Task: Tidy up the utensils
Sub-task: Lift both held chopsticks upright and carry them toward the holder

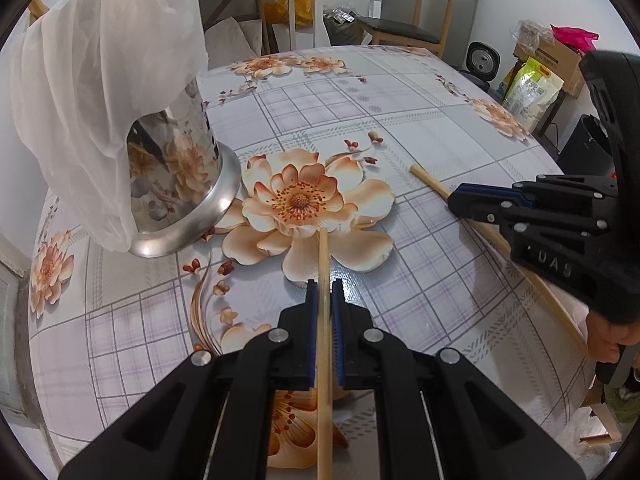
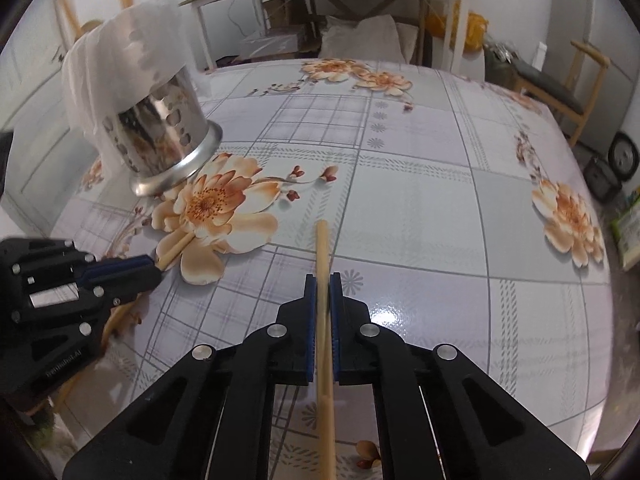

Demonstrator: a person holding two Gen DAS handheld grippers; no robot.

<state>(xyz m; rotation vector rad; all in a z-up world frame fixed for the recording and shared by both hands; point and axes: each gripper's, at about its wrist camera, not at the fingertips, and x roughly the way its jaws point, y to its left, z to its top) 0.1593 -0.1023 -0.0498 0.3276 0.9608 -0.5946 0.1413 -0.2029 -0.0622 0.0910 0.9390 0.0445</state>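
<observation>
On the far left of the surface (image 1: pixel 400 128), which wears a checked cloth printed with large peach flowers, stands a shiny metal holder (image 1: pixel 180 184) with a flared base; a thin white plastic bag (image 1: pixel 100 100) is draped over its top. Just right of the holder's base lies the biggest printed flower.

Near the middle, the left claw (image 1: pixel 325 292) is closed on a pale wooden chopstick (image 1: pixel 323 264), pinched between its blue-lined fingers (image 1: pixel 312 320). The stick's far tip reaches the flower's near petals.

Further right, the right claw (image 2: pixel 323 284) is closed on a second chopstick (image 2: pixel 322 248), whose free end points away over the checked cloth. In the left view this stick runs slantwise across the right side of the surface, and part of a hand (image 1: pixel 608 340) shows at the right edge.
</observation>
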